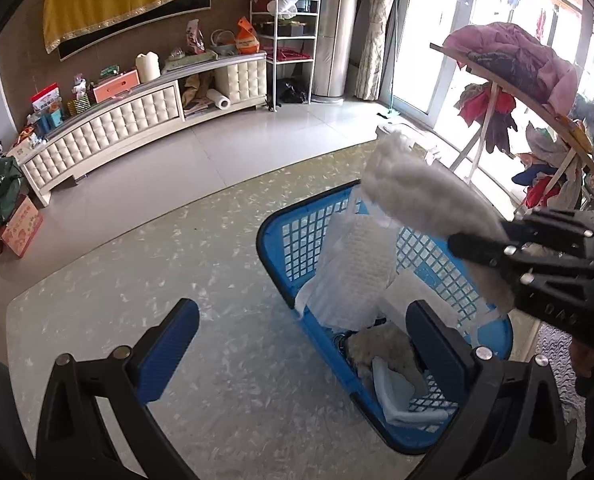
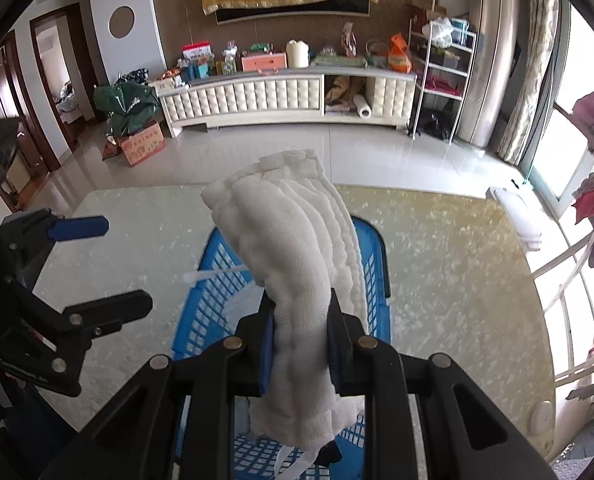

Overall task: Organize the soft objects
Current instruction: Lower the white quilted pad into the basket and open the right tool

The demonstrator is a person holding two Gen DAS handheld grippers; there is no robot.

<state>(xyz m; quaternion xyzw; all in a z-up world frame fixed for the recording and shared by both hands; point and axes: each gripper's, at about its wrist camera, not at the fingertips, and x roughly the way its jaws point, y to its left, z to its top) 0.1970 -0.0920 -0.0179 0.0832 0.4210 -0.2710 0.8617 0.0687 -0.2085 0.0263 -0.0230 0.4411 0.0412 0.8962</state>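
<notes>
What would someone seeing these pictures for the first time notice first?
First, the white padded cloth clamped in the right gripper, held above the blue basket on the speckled table. The left gripper hangs open beside the basket, which already holds a few soft things. Behind, a long white cabinet stands against the far wall.

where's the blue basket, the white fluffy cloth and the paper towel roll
blue basket [image 1: 271, 236], left wrist view, on its far-left rim corner
white fluffy cloth [image 2: 297, 240], right wrist view, on its middle above the tongs
paper towel roll [image 1: 218, 101], left wrist view, on the roll's side
</notes>
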